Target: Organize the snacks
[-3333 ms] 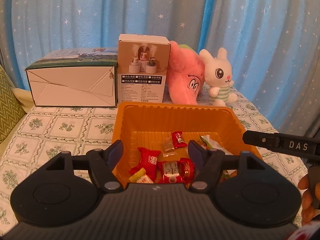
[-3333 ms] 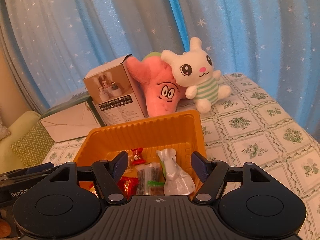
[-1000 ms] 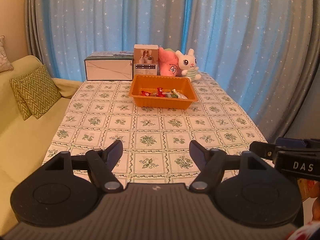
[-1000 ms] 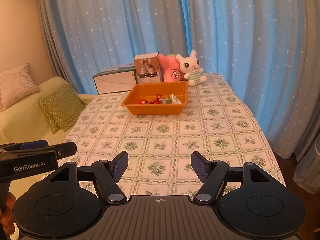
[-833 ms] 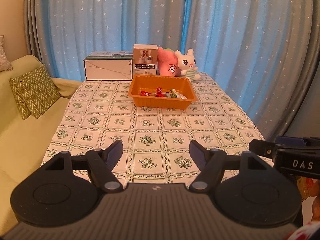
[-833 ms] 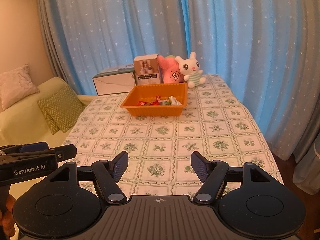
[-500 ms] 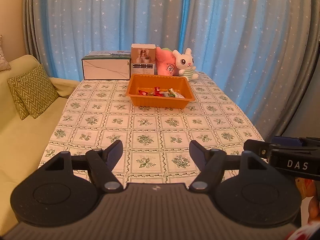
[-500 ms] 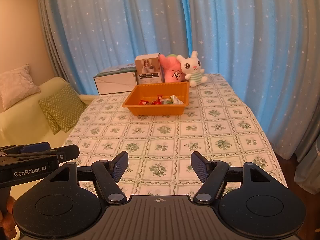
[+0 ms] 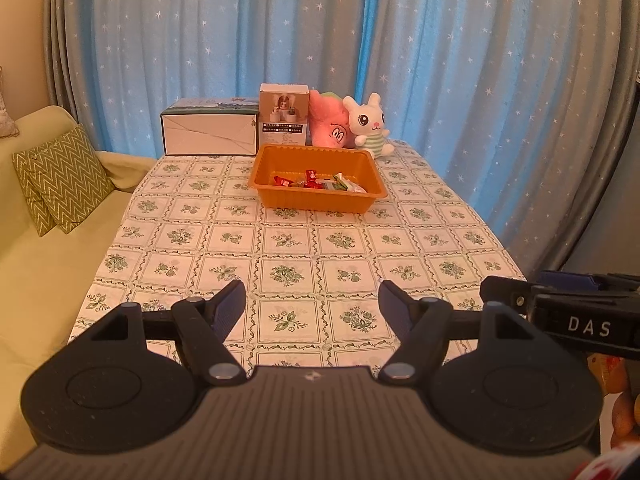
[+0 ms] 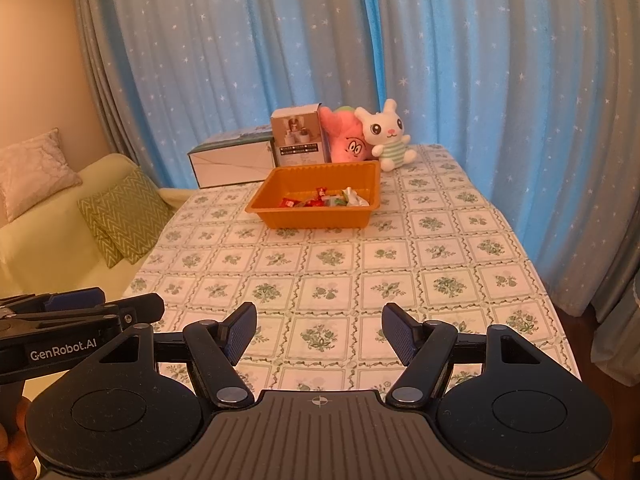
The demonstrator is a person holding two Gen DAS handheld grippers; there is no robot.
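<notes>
Left wrist view: table [image 9: 304,248] fills mid-frame, checked floral cloth. Orange tray [image 9: 318,197] sits upper centre, well apart from the left gripper [image 9: 312,306] at bottom, whose jaws are spread wide with nothing between. Snacks [image 9: 320,182] lie inside the tray. Right wrist view: right gripper [image 10: 319,334] low in frame, jaws likewise apart and bare; tray [image 10: 316,216] upper centre, far off.

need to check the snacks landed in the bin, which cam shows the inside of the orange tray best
The right wrist view, though only slightly: it looks a bit more steeply into the orange tray, so the wrapped snacks spread out across its floor. The left wrist view shows the same tray flatter, with its near wall hiding the lower part of the snacks.
</notes>
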